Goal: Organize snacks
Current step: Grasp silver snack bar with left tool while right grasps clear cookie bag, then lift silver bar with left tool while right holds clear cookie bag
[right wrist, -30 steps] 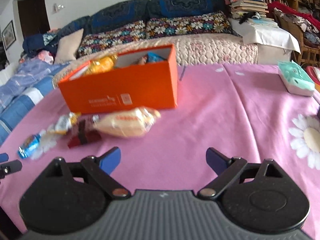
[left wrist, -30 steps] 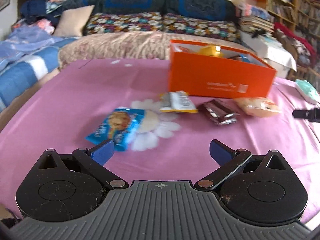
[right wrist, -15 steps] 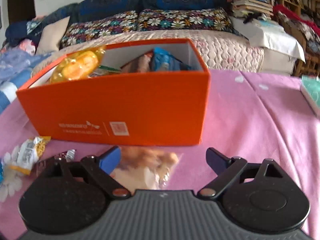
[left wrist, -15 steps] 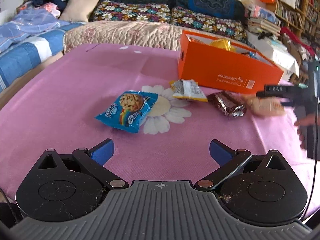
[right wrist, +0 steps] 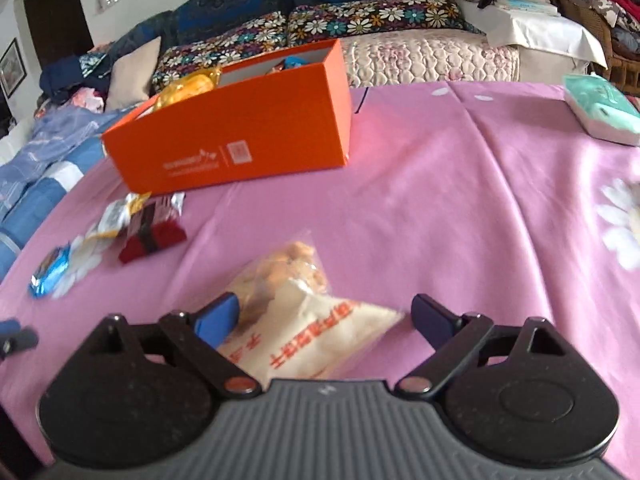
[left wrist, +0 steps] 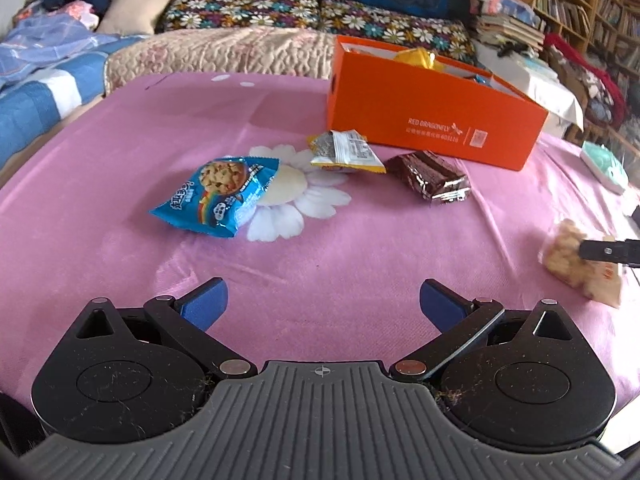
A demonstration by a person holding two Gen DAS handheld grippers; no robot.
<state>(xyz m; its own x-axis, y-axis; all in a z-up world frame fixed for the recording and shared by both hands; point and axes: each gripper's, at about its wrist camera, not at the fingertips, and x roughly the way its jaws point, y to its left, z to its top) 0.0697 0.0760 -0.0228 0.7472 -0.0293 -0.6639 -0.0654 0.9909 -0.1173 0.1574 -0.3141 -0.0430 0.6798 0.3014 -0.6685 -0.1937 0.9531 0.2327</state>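
An orange box [left wrist: 432, 120] with several snacks inside stands on the pink tablecloth [left wrist: 120, 128]; it also shows in the right wrist view [right wrist: 240, 140]. In front of it lie a blue cookie bag [left wrist: 216, 196], a yellow-and-silver packet [left wrist: 344, 152] and a dark brown wafer pack [left wrist: 434, 176]. My left gripper [left wrist: 323, 306] is open and empty, well short of them. My right gripper [right wrist: 325, 316] is open around a clear bag of pale biscuits [right wrist: 304, 320], which lies between the jaws, touching the left one. That bag also shows in the left wrist view [left wrist: 580, 264].
A mint-green tissue pack [right wrist: 604, 108] lies at the table's right side. A sofa with floral cushions [left wrist: 248, 12] runs behind the table, a blue blanket [left wrist: 36, 80] at left, bookshelves and stacked books [left wrist: 508, 28] at right.
My right gripper has pulled back from the orange box toward the table's near right, and the biscuit bag has come along between its open jaws. The left gripper has shifted slightly.
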